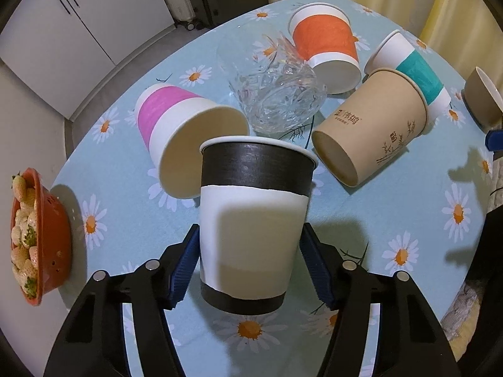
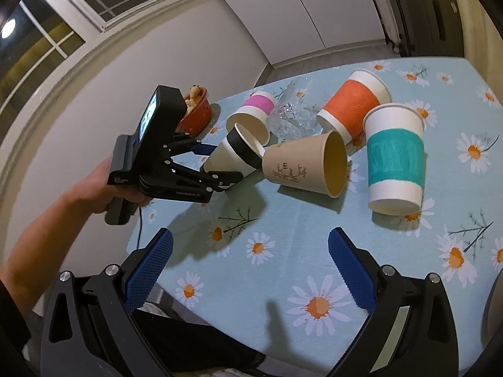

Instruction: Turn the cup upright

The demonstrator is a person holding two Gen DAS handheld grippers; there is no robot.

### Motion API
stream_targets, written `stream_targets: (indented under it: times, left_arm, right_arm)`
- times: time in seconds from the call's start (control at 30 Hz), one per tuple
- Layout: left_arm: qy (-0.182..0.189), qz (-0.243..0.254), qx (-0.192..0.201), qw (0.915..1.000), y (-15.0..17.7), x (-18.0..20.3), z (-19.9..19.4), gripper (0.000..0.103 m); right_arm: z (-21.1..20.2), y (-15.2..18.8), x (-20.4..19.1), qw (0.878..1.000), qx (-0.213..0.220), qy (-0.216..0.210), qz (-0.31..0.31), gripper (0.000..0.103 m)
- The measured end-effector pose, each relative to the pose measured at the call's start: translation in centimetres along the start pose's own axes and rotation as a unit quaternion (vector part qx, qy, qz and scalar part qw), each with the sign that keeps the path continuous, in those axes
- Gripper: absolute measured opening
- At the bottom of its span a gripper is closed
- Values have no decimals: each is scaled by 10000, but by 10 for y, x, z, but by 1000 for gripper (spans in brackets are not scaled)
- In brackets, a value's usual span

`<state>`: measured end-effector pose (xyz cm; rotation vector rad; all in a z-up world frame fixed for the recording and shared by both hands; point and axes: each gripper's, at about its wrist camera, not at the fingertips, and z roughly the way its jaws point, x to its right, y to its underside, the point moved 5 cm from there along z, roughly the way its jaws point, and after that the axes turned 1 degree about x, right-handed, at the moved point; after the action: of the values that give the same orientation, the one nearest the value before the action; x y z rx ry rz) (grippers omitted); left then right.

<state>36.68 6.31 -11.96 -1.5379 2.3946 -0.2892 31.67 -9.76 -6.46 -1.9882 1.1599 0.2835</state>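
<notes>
Left gripper [image 1: 250, 262], black body with blue ribbed pads, clamped on a black-banded white paper cup [image 1: 254, 220] near its base, one pad pressed on each side of the lower wall. Cup lifted clear of the table, tilted, open rim pointing away from the gripper and slightly up, as seen in the right wrist view [image 2: 234, 152]. Right next to its rim: a pink-banded white paper cup [image 1: 176, 132] lying on its side, mouth facing the left wrist camera. Can't tell whether the two rims actually touch.

Behind those, a clear cut-glass tumbler [image 1: 276, 94] lying on its side. Further back, an orange-banded white paper cup [image 1: 325, 45], also tipped over. A plain brown kraft paper cup with a printed branch design [image 1: 371, 125] lying on its side too, base end close to the held cup's rim from the right wrist angle. A teal-banded white paper cup [image 2: 394, 158] standing on the table, wider end up, just beside the brown one.

All of this on a table with a light blue daisy-print tablecloth [image 2: 283, 229]. At the left edge, a small red-orange colander-style bowl of pale strawberries [image 1: 50, 238].

Right gripper [image 2: 250, 265], same black and blue build, hanging over the near part of the table with jaws wide apart, gripping nothing, well apart from the cups. Person's left hand [image 2: 103, 188] wrapped round the left gripper's handle.
</notes>
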Motion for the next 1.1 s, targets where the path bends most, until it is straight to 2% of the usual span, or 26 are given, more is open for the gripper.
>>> stream_targets:
  times: [0.27, 0.53, 0.63, 0.73, 0.87, 1.03, 1.1]
  left_arm:
    - [320, -591, 318, 9972, 6, -3, -27, 61]
    - [740, -1458, 729, 9838, 27, 7, -61, 61]
    - [923, -1862, 795, 9749, 36, 15, -70, 61]
    - [1210, -2375, 882, 9598, 45, 26, -78, 61]
    - [1400, -2919, 906, 9418, 55, 42, -81, 61]
    - [1472, -3256, 833, 9303, 67, 63, -79, 61]
    - [1539, -3439, 772, 9231, 71, 71, -75, 61]
  right_arm:
    - [-2, 1, 5, 9991, -58, -291, 292, 98]
    - [-11, 2, 3, 9976, -67, -507, 470, 98]
    - [-12, 5, 2, 9963, -203, -656, 524, 98]
    - [-12, 6, 4, 9955, -306, -687, 568, 98]
    - [-17, 6, 3, 9951, -402, -703, 565, 98]
    - [-24, 11, 5, 9946, -475, -683, 613, 98]
    - [-25, 13, 6, 9940, -524, -697, 660, 98]
